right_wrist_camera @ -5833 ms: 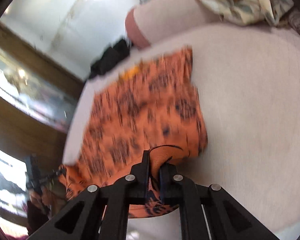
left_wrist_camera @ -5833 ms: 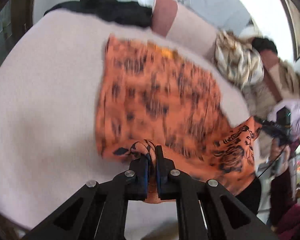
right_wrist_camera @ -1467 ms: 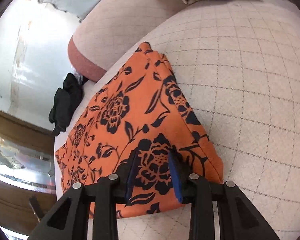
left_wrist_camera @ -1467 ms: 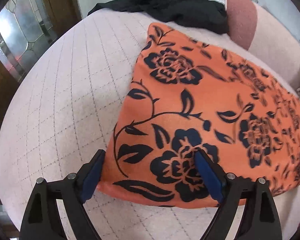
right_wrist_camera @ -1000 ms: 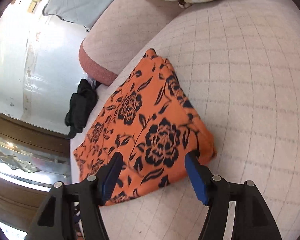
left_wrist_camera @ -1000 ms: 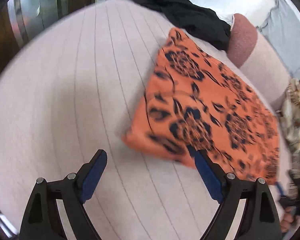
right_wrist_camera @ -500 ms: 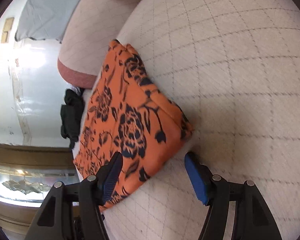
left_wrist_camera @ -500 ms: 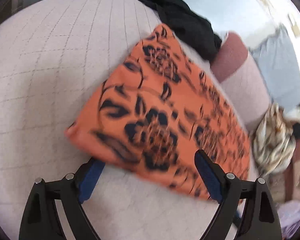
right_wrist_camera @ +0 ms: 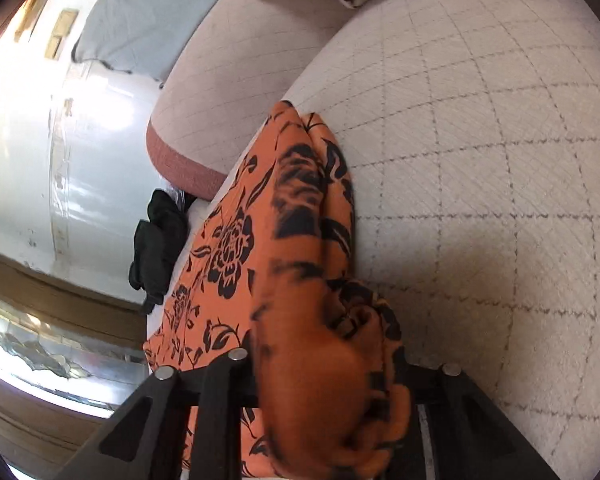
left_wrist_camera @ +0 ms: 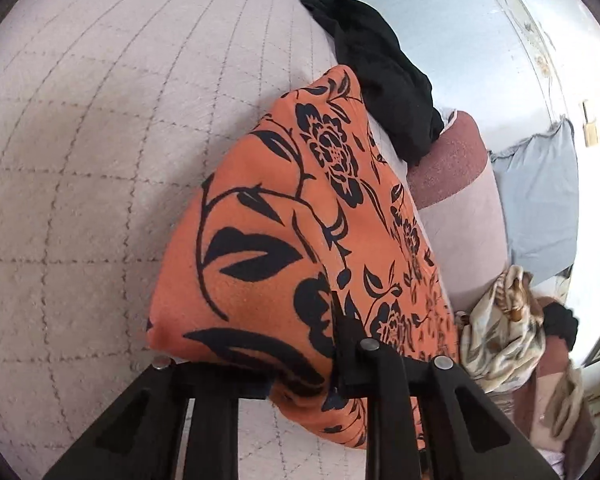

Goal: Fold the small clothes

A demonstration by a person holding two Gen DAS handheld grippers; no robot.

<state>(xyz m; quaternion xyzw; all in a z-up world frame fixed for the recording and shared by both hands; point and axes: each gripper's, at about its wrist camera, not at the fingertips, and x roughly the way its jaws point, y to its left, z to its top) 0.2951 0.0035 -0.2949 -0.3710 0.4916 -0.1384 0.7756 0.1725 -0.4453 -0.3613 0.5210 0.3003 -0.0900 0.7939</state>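
Orange floral garment, folded, black flower & leaf print, lies on the quilted pale sofa seat, w/ one end running up toward the sofa's backrest cushion.

Left gripper is at the garment's near corner; its jaws have just been closing and now pinch that corner, cloth bunched btwn them and draping over the near finger.

Right gripper is at the garment's other near corner; jaws have just been closing too, now clamped on a thick wad of orange fabric that bulges up over the fingers, blurred.

Beyond the garment, at its far end: a black garment heaped on the seat edge, just beside the backrest's dark-pink end. Farther along the backrest from the orange garment, a cream patterned cloth is piled up.
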